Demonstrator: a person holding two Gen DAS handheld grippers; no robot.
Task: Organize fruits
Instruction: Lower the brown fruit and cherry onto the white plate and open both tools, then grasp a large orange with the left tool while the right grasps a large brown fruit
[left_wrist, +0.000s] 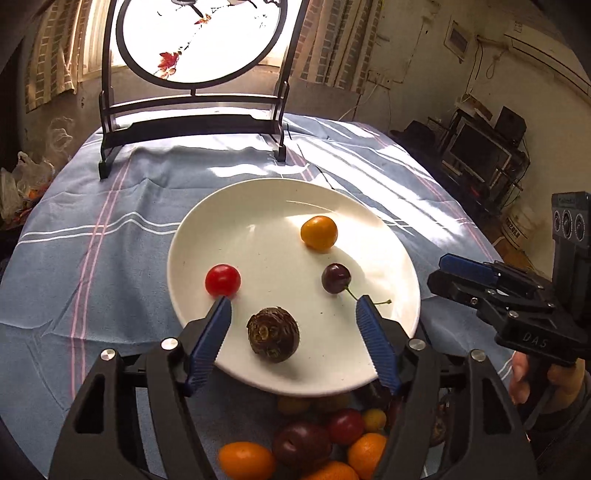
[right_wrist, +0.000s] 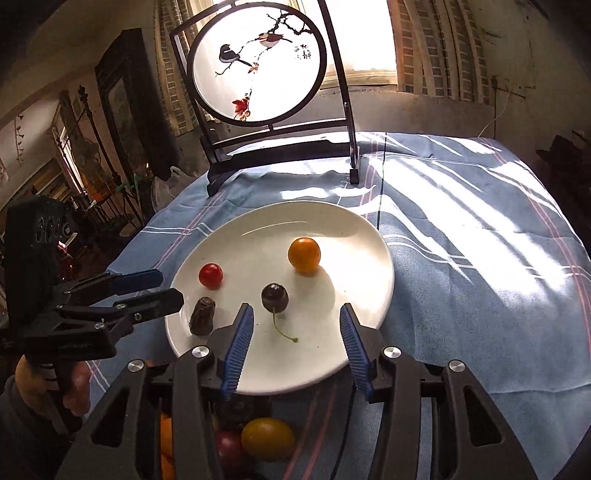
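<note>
A white plate (left_wrist: 258, 206) on the blue cloth holds a red tomato (left_wrist: 222, 280), an orange fruit (left_wrist: 318, 233), a dark cherry (left_wrist: 335, 278) with a stem, and a brown water chestnut (left_wrist: 272, 334). My left gripper (left_wrist: 293, 301) is open and empty, over the plate's near edge, with the chestnut between its fingers. My right gripper (right_wrist: 295, 308) is open and empty, just short of the cherry (right_wrist: 274, 297). The plate (right_wrist: 354, 251), tomato (right_wrist: 211, 275), orange fruit (right_wrist: 304, 254) and chestnut (right_wrist: 202, 316) also show in the right wrist view.
A pile of mixed fruits (left_wrist: 314, 439) lies below the plate's near rim, also in the right wrist view (right_wrist: 258, 439). A framed round bird screen (right_wrist: 258, 66) stands at the table's far side. The right gripper shows at the right of the left view (left_wrist: 448, 273), the left gripper at the left of the right view (right_wrist: 166, 288).
</note>
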